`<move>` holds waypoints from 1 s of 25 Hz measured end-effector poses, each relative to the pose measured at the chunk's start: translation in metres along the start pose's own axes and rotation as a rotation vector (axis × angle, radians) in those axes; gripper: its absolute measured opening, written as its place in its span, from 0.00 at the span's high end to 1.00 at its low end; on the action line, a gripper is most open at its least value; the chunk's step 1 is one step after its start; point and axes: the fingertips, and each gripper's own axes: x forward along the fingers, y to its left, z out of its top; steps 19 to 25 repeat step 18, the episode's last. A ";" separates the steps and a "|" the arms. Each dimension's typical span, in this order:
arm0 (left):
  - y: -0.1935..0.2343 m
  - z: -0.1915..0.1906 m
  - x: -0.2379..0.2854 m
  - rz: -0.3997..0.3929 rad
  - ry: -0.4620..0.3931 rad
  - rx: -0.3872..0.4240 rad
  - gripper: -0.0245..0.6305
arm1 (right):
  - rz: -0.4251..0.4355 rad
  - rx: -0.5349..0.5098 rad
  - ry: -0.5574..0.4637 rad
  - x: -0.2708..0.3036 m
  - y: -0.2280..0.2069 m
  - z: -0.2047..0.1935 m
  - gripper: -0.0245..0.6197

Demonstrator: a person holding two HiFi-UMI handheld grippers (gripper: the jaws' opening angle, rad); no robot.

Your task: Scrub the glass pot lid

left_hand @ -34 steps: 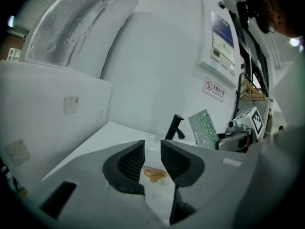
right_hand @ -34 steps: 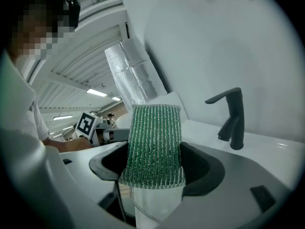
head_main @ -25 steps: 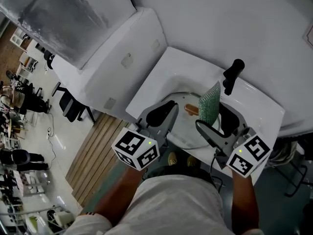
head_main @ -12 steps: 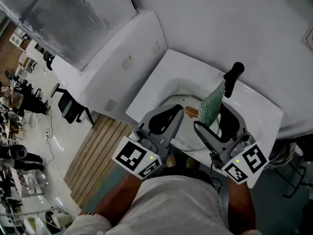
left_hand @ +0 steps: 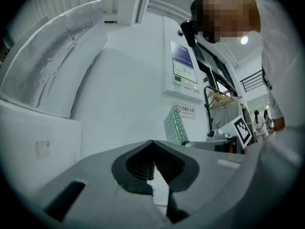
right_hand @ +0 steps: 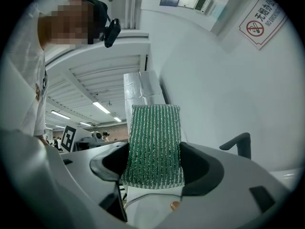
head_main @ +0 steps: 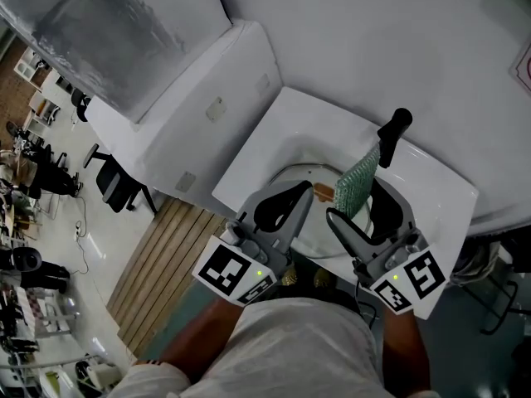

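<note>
Two grippers clenched above the glass lid in the sink

We saw the glass lid [head_main: 315,220] lying in the white sink [head_main: 274,131], its brown knob [head_main: 323,191] up, below and between our two grippers. Our right gripper [right_hand: 155,168] was clamped on a green scrub pad [right_hand: 155,147] that stood upright above the lid, near the black tap handle [head_main: 394,135]. Our left gripper [left_hand: 153,147] had just been closing and its jaws met; its own view showed nothing between them. It hung just over the lid's left edge.
</note>
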 end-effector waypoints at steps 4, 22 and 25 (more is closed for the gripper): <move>-0.001 -0.001 0.001 -0.007 -0.001 0.002 0.94 | -0.001 -0.002 -0.003 0.000 0.000 0.000 0.44; 0.000 0.003 -0.005 -0.002 -0.004 0.000 0.94 | -0.002 -0.006 -0.010 -0.001 0.006 0.002 0.44; 0.000 0.003 -0.005 -0.002 -0.004 0.000 0.94 | -0.002 -0.006 -0.010 -0.001 0.006 0.002 0.44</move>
